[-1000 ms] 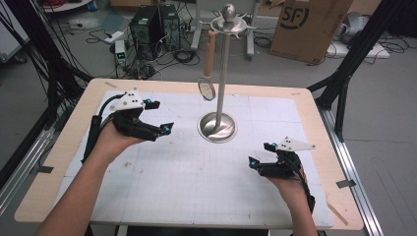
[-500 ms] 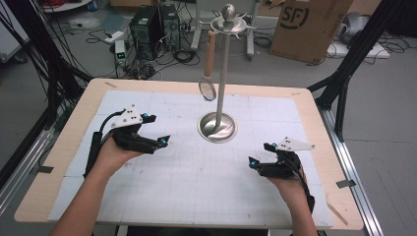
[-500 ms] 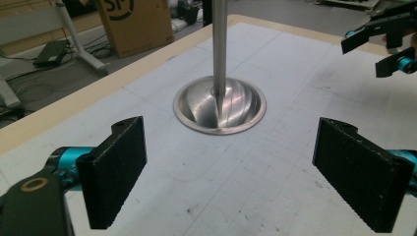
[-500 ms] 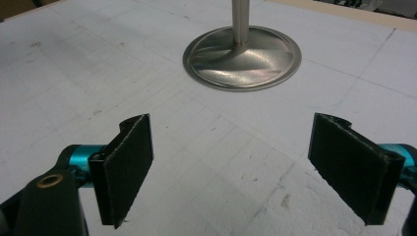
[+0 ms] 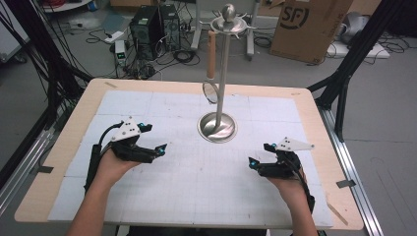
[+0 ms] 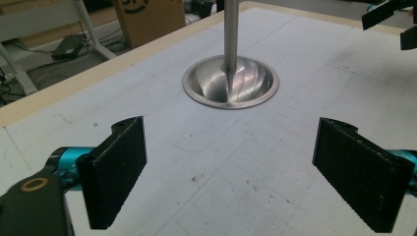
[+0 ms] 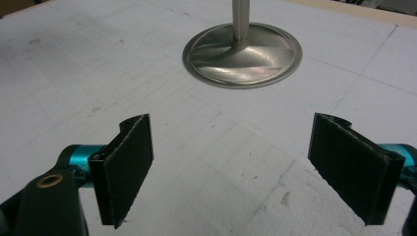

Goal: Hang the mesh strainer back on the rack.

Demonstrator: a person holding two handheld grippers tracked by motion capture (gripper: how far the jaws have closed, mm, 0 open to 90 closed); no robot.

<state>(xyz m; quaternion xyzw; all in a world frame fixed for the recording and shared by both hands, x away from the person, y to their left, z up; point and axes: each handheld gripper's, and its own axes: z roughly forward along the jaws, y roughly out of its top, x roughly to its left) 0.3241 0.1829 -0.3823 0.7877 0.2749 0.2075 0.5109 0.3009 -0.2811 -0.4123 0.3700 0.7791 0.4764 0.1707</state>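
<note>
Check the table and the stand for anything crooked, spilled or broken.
Nothing stands out. The metal stand sits upright on the white mat, with a wooden-handled utensil hanging straight from its top. Both the left gripper and right gripper are open and empty. The mat only shows faint scuffs.

The left gripper [image 5: 156, 147] has drawn back toward the person, away from the stand [image 5: 217, 127], and now sits lower over the table [image 5: 305, 105], level with the right gripper [image 5: 256, 163]. Its jaws stand wide apart, nothing between them.
</note>
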